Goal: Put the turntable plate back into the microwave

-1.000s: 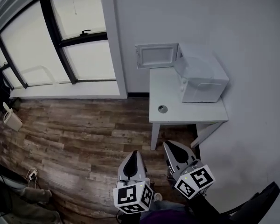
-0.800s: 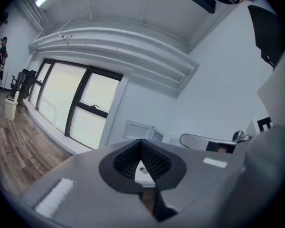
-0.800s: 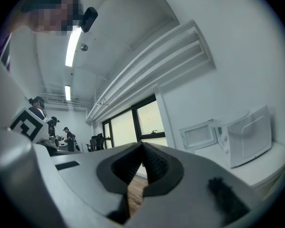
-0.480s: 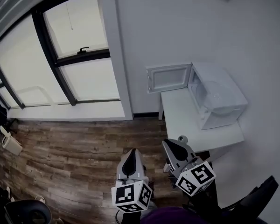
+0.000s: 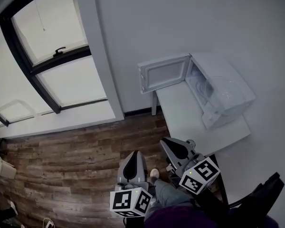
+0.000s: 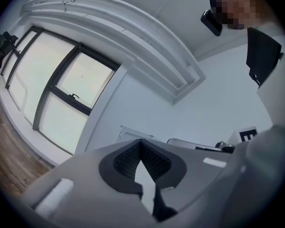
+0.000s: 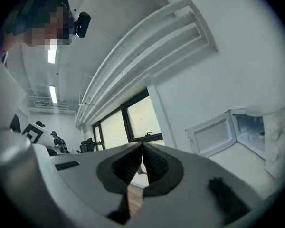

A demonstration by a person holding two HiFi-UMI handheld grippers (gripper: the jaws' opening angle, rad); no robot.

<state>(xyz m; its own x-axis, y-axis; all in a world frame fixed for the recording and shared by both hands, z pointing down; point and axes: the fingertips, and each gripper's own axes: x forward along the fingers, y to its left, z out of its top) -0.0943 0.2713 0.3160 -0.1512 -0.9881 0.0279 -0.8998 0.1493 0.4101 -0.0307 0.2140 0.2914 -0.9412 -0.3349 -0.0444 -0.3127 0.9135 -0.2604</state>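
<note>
A white microwave (image 5: 228,96) stands on a small white table (image 5: 190,120) against the wall, with its door (image 5: 164,73) swung open to the left. A clear round plate (image 5: 225,93) seems to lie on top of it, though it is faint. My left gripper (image 5: 134,153) and right gripper (image 5: 164,141) hover over the floor just short of the table's near edge. Both are shut with nothing in them. The right gripper view shows the open door (image 7: 211,134) and the cavity (image 7: 254,129) beyond my right gripper (image 7: 142,147). In the left gripper view my left gripper (image 6: 141,142) points at the wall.
A small grey round part (image 5: 191,143) sits at the table's near edge, half hidden by the right gripper. Large windows (image 5: 61,75) fill the left wall above a wooden floor (image 5: 61,160). A black chair (image 5: 263,201) stands at the lower right.
The table and microwave have come nearer and turned in view. Both grippers have travelled across the floor toward the table, jaws still shut.
</note>
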